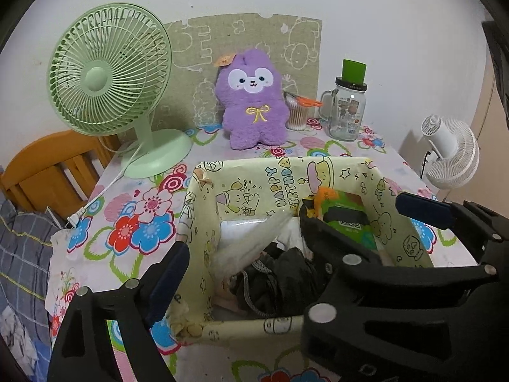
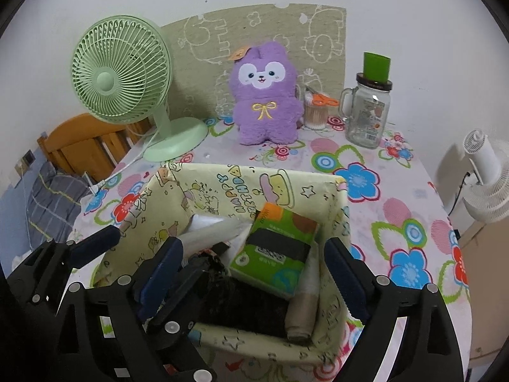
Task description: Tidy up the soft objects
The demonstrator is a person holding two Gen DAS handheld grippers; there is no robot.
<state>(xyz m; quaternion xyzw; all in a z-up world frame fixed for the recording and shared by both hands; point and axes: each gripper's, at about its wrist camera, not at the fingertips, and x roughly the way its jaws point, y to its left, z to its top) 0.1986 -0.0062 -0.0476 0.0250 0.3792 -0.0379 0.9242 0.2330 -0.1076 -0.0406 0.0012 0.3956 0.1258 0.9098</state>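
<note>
Covering the whole tabletop [image 2: 397, 191] is a flowered cloth, and on it, right under your hands, stands a box [image 2: 222, 187] lined with yellow birthday paper. Behind it you have a green fan [image 1: 108, 73] at the back left, a purple plush toy [image 1: 251, 102] leaning upright on the wall mat, and a glass jar [image 1: 346, 111] to its right. Inside the box you can see a green tissue pack [image 2: 276, 248] lying on the right side, a dark cloth bundle [image 1: 280, 273] with a cord at the near side, and a clear plastic bag [image 1: 251, 235] slanting over it. Your left tongs [image 1: 286, 238] stand wide open across the box, gripping nothing. Your right tongs [image 2: 254, 261] are open too, one finger inside the box, the other outside its right wall, with the tissue pack between them untouched.
</note>
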